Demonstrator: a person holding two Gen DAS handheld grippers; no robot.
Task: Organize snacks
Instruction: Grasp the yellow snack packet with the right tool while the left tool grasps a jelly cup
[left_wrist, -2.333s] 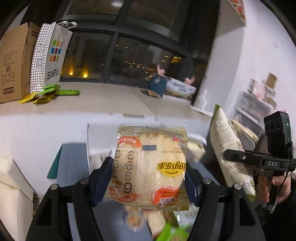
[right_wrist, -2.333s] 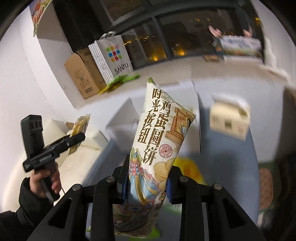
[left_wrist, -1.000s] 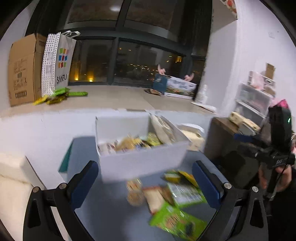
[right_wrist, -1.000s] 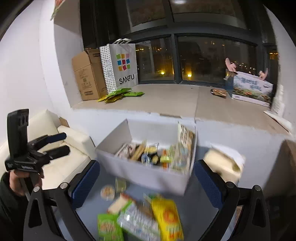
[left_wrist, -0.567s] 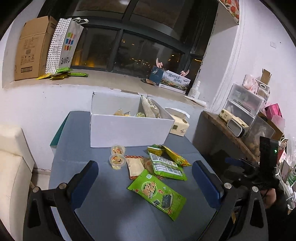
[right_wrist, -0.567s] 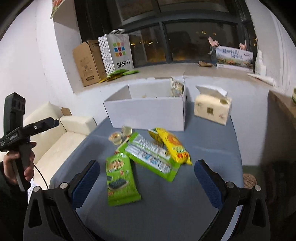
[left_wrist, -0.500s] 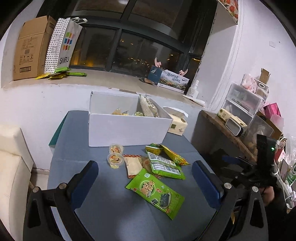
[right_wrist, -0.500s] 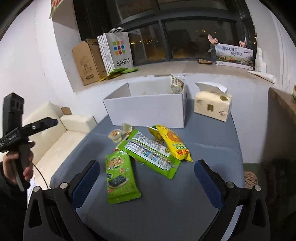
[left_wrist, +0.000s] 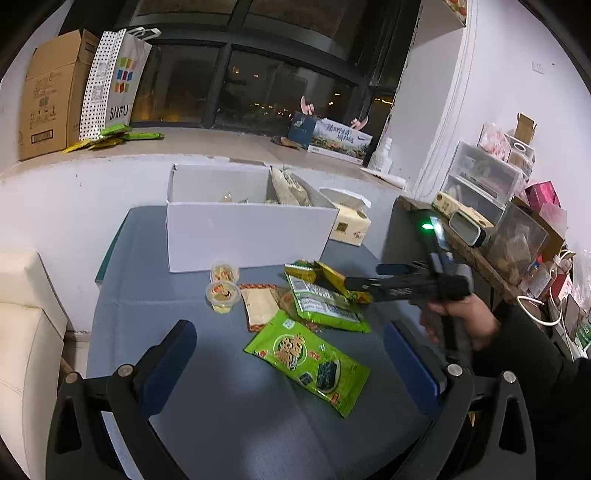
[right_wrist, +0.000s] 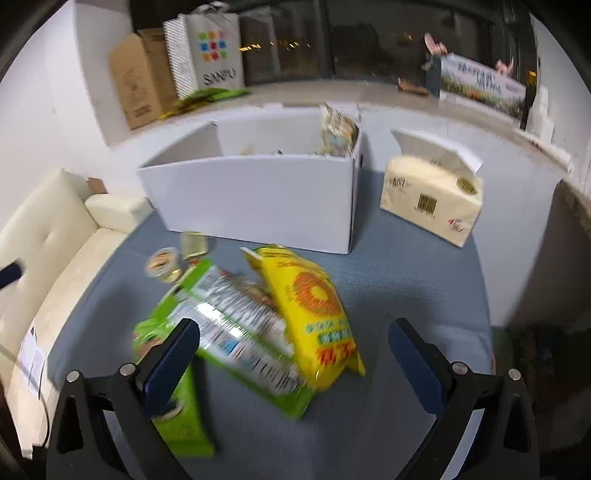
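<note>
- Yellow foil is what the right gripper faces: the yellow snack bag lies on the blue-grey table just ahead of its wide-open, empty jaws, between them and the white box.
- Its long axis runs away from the right gripper toward the box, leaning a little left, so the fingers would close across its width.
- Partly under its left edge sits a green-and-silver packet, overlapping it; a clean grab of one alone looks awkward.
- The left gripper is likewise spread wide and holds nothing; the green seaweed packet lies flat directly between its fingers, long axis slanting from near-left to far-right of that view.
- My judgement: each hand is nearer its own target, right for yellow, left for seaweed; both go into the box.
- Two small jelly cups and a tan wrapper wait between the packets and the box.
- Hard to read: the right wrist view is motion-blurred, so the print is illegible; the box's contents are mostly hidden behind its front wall, only one tall bag poking up.
</note>
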